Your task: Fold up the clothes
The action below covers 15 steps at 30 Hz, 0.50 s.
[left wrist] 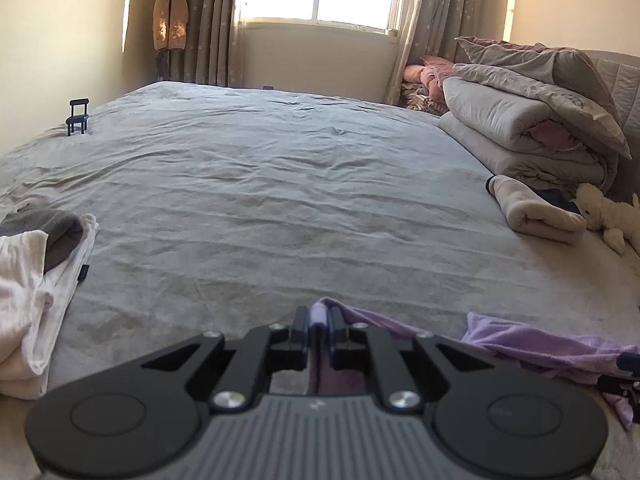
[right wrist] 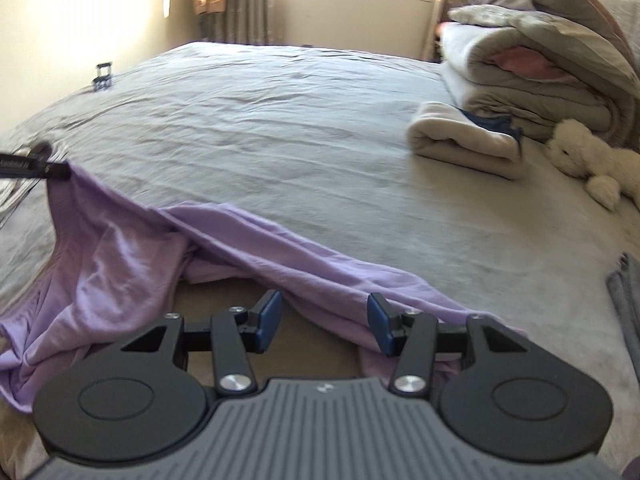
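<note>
The lilac garment [right wrist: 132, 256] lies crumpled along the near edge of the grey bed sheet [right wrist: 280, 128]. In the right wrist view its long axis runs on a slant, from a raised corner at the upper left down to the lower right, where it passes under the right gripper [right wrist: 322, 322]. It looks bunched and twisted, not flat.

The left gripper [left wrist: 319, 330] has its jaws pressed together on a fold of the lilac cloth, which shows between the fingertips. The rest of the cloth trails off to the right of that gripper. In the right wrist view the same gripper [right wrist: 60, 171] enters from the left edge and holds the cloth's corner lifted off the sheet.

The right gripper's jaws are spread wide, with the blue pads [right wrist: 269, 316] apart and the cloth lying between and under them; they pinch nothing.

A heap of white and grey clothes [left wrist: 36, 272] sits at the left of the bed. A rolled cream towel [right wrist: 464, 140], a white plush toy [right wrist: 588, 160] and stacked quilts [right wrist: 532, 52] lie at the right, well apart from the garment.
</note>
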Each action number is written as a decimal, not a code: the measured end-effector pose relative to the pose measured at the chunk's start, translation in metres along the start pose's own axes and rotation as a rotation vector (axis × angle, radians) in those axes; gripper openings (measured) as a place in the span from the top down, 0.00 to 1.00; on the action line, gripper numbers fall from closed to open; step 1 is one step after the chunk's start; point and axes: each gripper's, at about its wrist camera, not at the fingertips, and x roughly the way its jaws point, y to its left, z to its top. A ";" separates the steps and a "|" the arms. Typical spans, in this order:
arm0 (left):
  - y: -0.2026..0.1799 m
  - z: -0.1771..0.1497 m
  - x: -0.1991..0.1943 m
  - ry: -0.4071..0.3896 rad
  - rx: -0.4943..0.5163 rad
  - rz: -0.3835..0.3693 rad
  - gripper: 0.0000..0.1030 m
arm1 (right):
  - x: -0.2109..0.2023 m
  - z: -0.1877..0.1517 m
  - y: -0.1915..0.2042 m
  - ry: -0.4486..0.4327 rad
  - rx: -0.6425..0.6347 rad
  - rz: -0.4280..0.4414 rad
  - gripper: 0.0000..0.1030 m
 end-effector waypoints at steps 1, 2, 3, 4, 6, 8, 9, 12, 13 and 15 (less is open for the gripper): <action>0.000 0.000 -0.001 -0.002 0.000 -0.001 0.92 | 0.003 0.001 0.004 0.000 -0.013 0.002 0.50; 0.000 0.000 -0.001 -0.003 -0.001 -0.002 0.92 | 0.006 0.002 0.008 0.000 -0.024 0.003 0.50; 0.001 0.000 -0.001 -0.003 -0.001 -0.002 0.92 | 0.010 0.004 0.011 -0.001 -0.032 0.001 0.50; 0.001 0.000 -0.002 -0.004 -0.002 -0.003 0.92 | 0.013 0.005 0.014 -0.004 -0.038 -0.002 0.50; 0.002 0.000 -0.003 -0.007 -0.006 -0.005 0.92 | 0.021 0.008 0.018 -0.002 -0.045 -0.012 0.53; 0.004 0.001 -0.004 -0.011 -0.010 -0.007 0.92 | 0.030 0.009 0.019 0.003 -0.040 -0.023 0.68; 0.005 0.001 -0.004 -0.013 -0.014 -0.008 0.92 | 0.034 0.010 0.019 0.013 -0.030 -0.025 0.84; 0.009 0.002 -0.008 -0.027 -0.027 -0.012 0.92 | 0.038 0.011 0.015 0.019 0.018 -0.040 0.99; 0.010 0.003 -0.009 -0.034 -0.032 -0.013 0.92 | 0.035 0.012 0.013 0.008 0.031 -0.055 1.00; 0.014 0.005 -0.014 -0.050 -0.045 -0.013 0.92 | 0.026 0.017 0.005 -0.027 0.059 -0.098 1.00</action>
